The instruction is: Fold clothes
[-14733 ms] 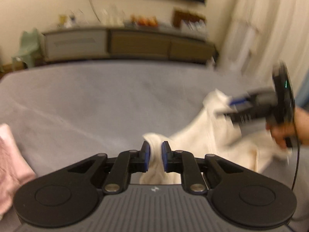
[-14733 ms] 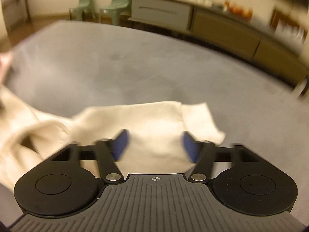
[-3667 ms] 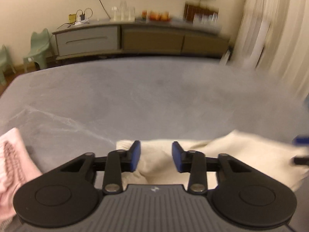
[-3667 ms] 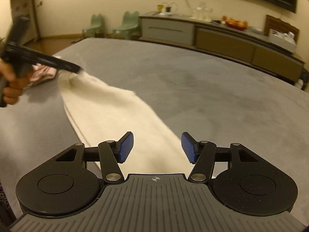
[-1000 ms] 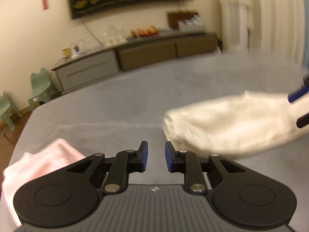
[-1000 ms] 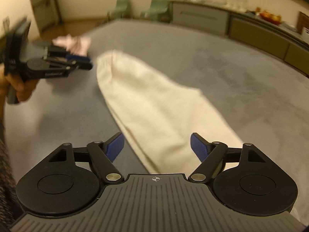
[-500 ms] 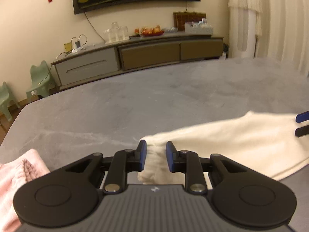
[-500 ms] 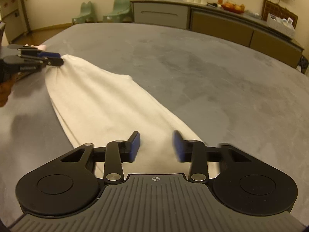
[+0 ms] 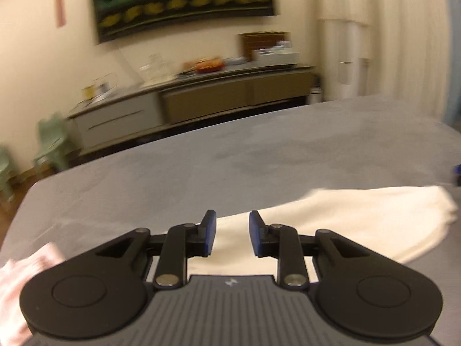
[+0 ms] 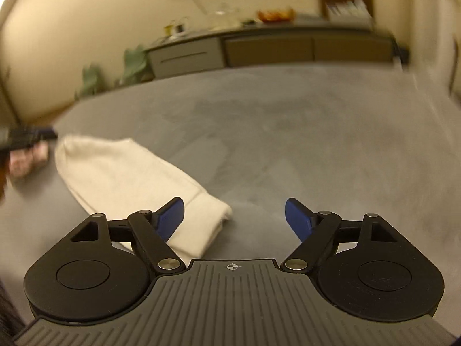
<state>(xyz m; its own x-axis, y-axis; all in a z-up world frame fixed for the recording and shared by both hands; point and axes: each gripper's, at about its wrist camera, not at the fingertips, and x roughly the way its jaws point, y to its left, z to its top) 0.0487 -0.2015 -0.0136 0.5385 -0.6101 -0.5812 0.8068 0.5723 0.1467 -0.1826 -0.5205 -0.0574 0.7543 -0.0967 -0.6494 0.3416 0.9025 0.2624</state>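
Note:
A cream garment [image 9: 360,219] lies flat as a long folded strip on the grey surface [image 9: 259,158]. My left gripper [image 9: 232,232] hovers over its left end. Its jaws stand a little apart and are opening, with cloth showing below the gap but not pinched. In the right wrist view the cream garment [image 10: 124,173] runs from the far left to a thick folded end beside my left finger. My right gripper [image 10: 234,219] is over bare grey surface [image 10: 288,129] just right of that end. Its jaws are opening wide, with nothing between them. The left gripper [image 10: 28,137] shows blurred at the garment's far end.
A pink cloth [image 9: 23,274] lies at the surface's left edge, also seen as the pink cloth [image 10: 26,158] near the left gripper. Beyond the far edge stand a long sideboard [image 9: 201,101] and small green chairs [image 9: 52,144]. Curtains hang at the right.
The right gripper's jaws narrowed, then spread wide, and it swung right off the garment's end. The left gripper let its end go and moved over the cloth. The garment now rests flat.

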